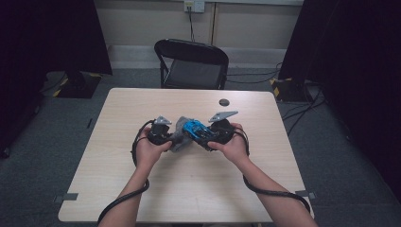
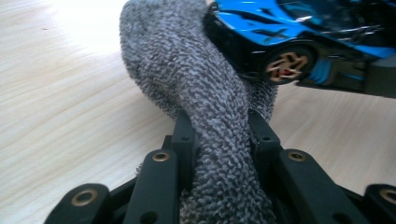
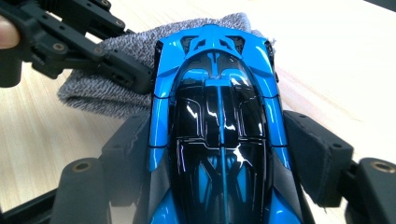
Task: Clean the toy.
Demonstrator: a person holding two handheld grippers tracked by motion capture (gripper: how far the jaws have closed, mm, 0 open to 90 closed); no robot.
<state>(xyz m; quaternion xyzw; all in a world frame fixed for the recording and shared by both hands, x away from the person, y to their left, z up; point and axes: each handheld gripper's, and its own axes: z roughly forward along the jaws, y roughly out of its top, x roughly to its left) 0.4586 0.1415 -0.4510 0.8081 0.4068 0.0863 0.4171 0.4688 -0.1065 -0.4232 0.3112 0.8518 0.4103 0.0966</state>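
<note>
holding a blue and black toy car (image 1: 195,128) between its jaws, the right gripper (image 1: 218,132) sits above the middle of the table (image 1: 142,179), roughly halfway between the near and far edges. right gripper view: car (image 3: 219,121) seen from above, glossy roof, the two padded jaws pressed against its flanks, one each side. clenched on the car body.

left gripper (image 1: 161,133) just beside it, toward the table's left edge, jaws closed on a grey knitted cloth (image 1: 179,135). left gripper view: cloth (image 2: 210,116) bunched into a thick roll running up between the jaws, pinched on both sides, then bending over toward the car (image 2: 299,42). cloth touches the car's end; a bronze-coloured wheel (image 2: 286,65) shows just beside the fabric.

right gripper view also takes in the left gripper (image 3: 93,56) coming in from the upper left, its tip against the cloth (image 3: 107,93) at the car's far end. cloth lies partly on the wood behind and beside the car.

whether the car rests on the table or is lifted: cannot tell.

both hands wrap their grippers, left hand (image 1: 147,151), right hand (image 1: 234,147); cables trail back along the forearms to the near edge.

small dark round object (image 1: 224,102) near the far edge, well apart from the work. black folding chair (image 1: 191,64) beyond the far edge.
</note>
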